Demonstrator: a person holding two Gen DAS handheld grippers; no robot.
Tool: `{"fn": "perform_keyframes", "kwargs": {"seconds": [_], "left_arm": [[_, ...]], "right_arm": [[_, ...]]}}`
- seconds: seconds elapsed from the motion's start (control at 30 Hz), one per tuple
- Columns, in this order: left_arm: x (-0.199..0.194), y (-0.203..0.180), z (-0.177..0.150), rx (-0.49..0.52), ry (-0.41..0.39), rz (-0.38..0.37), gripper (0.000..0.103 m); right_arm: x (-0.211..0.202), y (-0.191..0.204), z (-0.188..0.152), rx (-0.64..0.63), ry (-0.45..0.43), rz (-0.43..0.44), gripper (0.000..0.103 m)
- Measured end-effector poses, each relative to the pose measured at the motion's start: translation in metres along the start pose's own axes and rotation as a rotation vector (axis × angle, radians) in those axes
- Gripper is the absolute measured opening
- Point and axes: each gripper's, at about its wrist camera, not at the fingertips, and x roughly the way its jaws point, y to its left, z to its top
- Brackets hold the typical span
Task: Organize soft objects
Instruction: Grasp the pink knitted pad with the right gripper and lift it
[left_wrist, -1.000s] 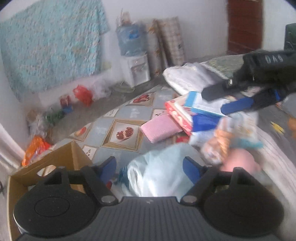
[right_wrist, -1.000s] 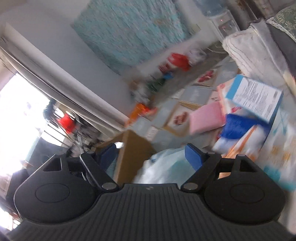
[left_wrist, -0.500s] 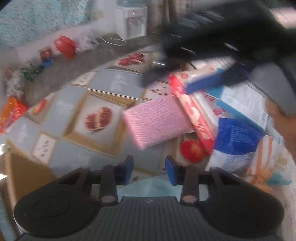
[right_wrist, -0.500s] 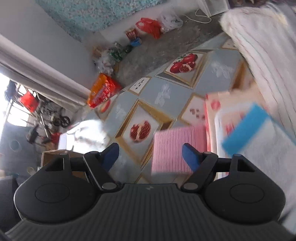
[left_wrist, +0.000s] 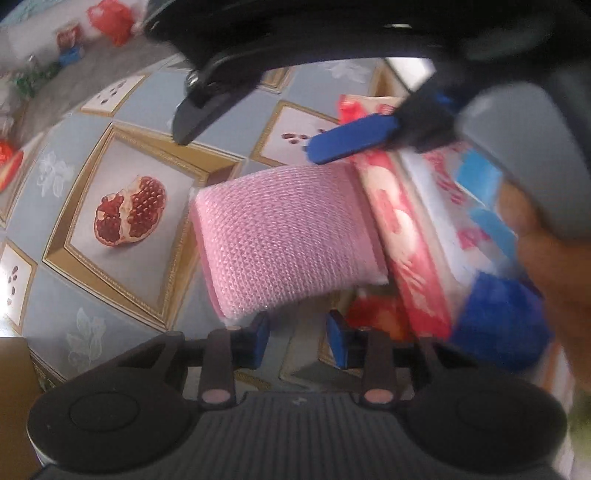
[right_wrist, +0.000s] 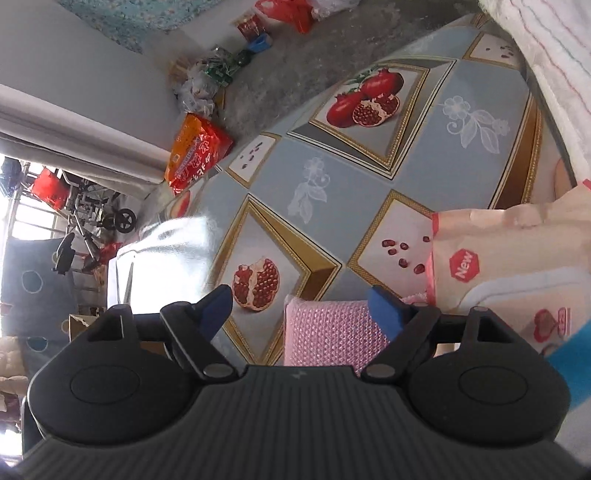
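**Both grippers over pink pad**

Pink knitted rectangular sponge pad (left_wrist: 288, 240) lies flat on pomegranate-print floor mat (left_wrist: 122, 221), touching red-and-white plastic package (left_wrist: 406, 240). Right gripper (right_wrist: 301, 301) spread wide, above pad's far edge. Left gripper (left_wrist: 297, 332) narrowly apart, empty, just beside pad's near edge.

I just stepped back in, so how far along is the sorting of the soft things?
Nothing visibly sorted yet. Both claws are empty: the right claw hangs open over the pink knitted rectangular sponge, not gripping it; the left claw waits near it. The sponge and red-and-white soft packs remain on the pomegranate-print tablecloth.
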Motion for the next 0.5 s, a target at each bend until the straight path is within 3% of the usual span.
{"fn": "perform_keyframes", "kwargs": {"seconds": [0.23,0.37,0.5], "left_arm": [[-0.002,0.025,0.01,-0.077,-0.023,0.077,0.037],[-0.006,0.044,0.007,-0.124,-0.051,0.161,0.038],[-0.018,0.063,0.0,-0.199,-0.057,0.113,0.044]], "right_arm": [[0.005,0.006,0.002,-0.019,0.009,-0.012,0.084],[0.009,0.01,-0.003,-0.007,0.051,0.033,0.084],[0.008,0.016,-0.01,0.001,0.063,0.067,0.084]]}}
